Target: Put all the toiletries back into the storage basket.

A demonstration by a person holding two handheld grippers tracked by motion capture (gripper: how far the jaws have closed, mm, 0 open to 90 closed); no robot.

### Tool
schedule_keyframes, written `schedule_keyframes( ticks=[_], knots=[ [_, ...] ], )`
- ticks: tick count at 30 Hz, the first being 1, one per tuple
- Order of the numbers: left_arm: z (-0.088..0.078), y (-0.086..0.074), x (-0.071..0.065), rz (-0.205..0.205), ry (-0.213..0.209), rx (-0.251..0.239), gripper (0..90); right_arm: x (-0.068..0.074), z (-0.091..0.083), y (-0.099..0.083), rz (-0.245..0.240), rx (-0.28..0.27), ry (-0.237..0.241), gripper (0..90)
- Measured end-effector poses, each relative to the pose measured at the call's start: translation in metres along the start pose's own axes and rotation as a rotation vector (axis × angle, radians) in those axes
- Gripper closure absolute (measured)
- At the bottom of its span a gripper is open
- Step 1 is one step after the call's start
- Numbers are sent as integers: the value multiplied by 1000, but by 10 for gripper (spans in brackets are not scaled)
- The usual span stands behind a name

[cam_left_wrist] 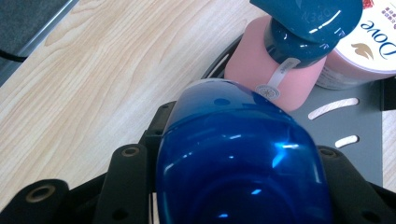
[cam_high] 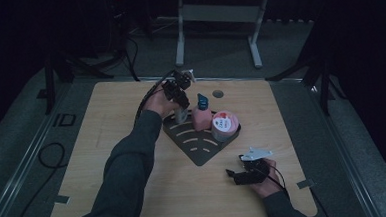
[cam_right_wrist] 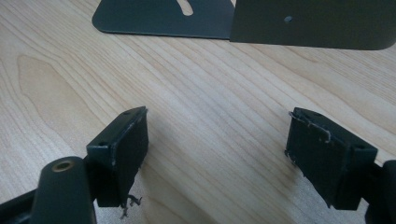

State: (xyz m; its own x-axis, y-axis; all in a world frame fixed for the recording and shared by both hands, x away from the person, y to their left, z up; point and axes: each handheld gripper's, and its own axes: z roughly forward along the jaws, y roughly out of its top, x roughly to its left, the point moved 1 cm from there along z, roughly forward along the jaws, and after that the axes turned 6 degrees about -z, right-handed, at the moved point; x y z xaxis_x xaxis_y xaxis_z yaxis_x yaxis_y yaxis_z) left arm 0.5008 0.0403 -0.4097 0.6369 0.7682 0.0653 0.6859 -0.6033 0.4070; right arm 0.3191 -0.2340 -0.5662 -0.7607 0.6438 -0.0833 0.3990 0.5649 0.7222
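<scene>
One blue bottle (cam_left_wrist: 238,158) sits clamped in the left hand-held gripper (cam_high: 179,96).

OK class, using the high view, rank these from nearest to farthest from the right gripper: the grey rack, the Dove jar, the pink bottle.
From the right gripper at the table's near right:
1. Grey rack, its near corner just up-left of it.
2. Dove jar, on the rack's right side.
3. Pink bottle, left of the jar, farther back.
</scene>
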Motion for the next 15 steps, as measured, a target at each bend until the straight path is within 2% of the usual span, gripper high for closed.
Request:
schedule_keyframes(
  ticks=[2,9,15],
  knots=[
    [1,1,0,-1,9,-1,535,0,0,0,1,0,0,205],
    [2,2,1,-12,-2,-11,535,0,0,0,1,0,2,205],
    [4,3,-1,-7,-2,-14,535,0,0,0,2,1,2,204]
  ],
)
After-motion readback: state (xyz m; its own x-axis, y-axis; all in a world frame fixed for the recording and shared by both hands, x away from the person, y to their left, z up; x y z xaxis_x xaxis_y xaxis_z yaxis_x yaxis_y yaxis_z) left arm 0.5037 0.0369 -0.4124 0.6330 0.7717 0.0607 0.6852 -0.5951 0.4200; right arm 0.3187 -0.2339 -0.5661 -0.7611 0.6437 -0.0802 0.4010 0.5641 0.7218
